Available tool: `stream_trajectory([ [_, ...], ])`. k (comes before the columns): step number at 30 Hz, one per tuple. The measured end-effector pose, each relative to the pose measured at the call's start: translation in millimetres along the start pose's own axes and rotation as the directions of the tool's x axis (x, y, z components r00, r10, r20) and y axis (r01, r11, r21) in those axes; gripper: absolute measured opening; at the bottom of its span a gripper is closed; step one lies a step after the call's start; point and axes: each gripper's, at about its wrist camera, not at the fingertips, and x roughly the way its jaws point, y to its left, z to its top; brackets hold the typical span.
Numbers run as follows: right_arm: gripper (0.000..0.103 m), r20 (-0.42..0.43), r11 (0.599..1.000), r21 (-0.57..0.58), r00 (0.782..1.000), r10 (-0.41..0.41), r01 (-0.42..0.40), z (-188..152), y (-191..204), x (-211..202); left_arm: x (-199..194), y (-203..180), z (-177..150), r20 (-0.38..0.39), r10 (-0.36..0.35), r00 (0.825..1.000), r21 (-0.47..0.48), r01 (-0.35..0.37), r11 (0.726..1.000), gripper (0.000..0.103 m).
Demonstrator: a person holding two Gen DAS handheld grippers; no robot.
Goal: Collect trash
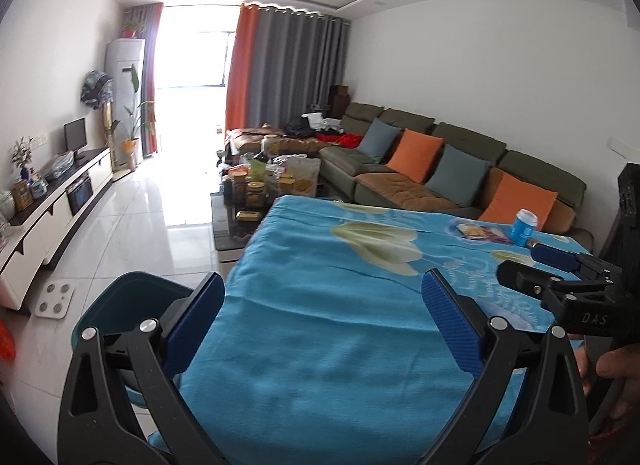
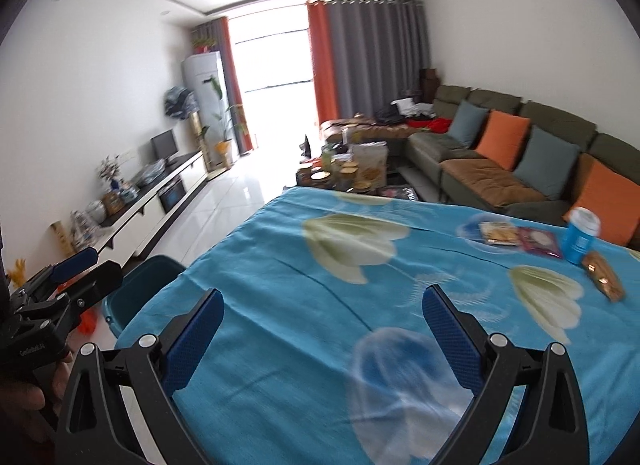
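Observation:
A table under a blue flowered cloth (image 1: 320, 329) (image 2: 300, 305) fills both views. At its far right lie a blue cup with a white lid (image 2: 580, 235) (image 1: 523, 228), a yellow snack wrapper (image 2: 498, 233) (image 1: 472, 231), a purple wrapper (image 2: 538, 241) (image 1: 496, 233) and a golden-brown packet (image 2: 604, 275). A dark teal bin (image 1: 132, 297) (image 2: 140, 285) stands on the floor at the table's left edge. My left gripper (image 1: 324, 297) is open and empty over the near part of the cloth. My right gripper (image 2: 324, 315) is open and empty, well short of the trash.
A green sofa (image 2: 520, 169) with orange and blue cushions runs along the right wall. A cluttered coffee table (image 1: 260, 189) stands beyond the table. A white TV cabinet (image 1: 52, 209) lines the left wall. A white scale (image 1: 54, 299) lies on the tiled floor.

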Motion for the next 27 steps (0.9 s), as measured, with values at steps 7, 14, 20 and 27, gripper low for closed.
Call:
stream_trajectory([
  [7, 0.096, 0.079, 0.993, 0.044, 0.991, -0.111, 0.108, -15.4, -19.6, -36.4, 0.0, -25.9, 0.5, 0.028, -0.055, 0.998, 0.038, 0.053, 0.998, 0.097],
  [14, 0.096, 0.147, 0.98, 0.076, 0.97, -0.193, 0.183, -30.5, -30.9, -58.1, -2.5, -55.5, -0.7, 0.067, -0.119, 0.991, 0.088, 0.113, 0.99, 0.097],
  [20, 0.096, 0.183, 0.968, 0.109, 0.953, -0.241, 0.224, -39.8, -36.7, -64.8, -3.7, -71.6, -6.7, 0.092, -0.148, 0.985, 0.119, 0.136, 0.983, 0.097],
  [27, 0.096, 0.221, 0.962, 0.107, 0.938, -0.268, 0.25, -49.5, -35.7, -71.5, -5.1, -75.6, -9.5, 0.118, -0.152, 0.981, 0.107, 0.14, 0.984, 0.097],
])
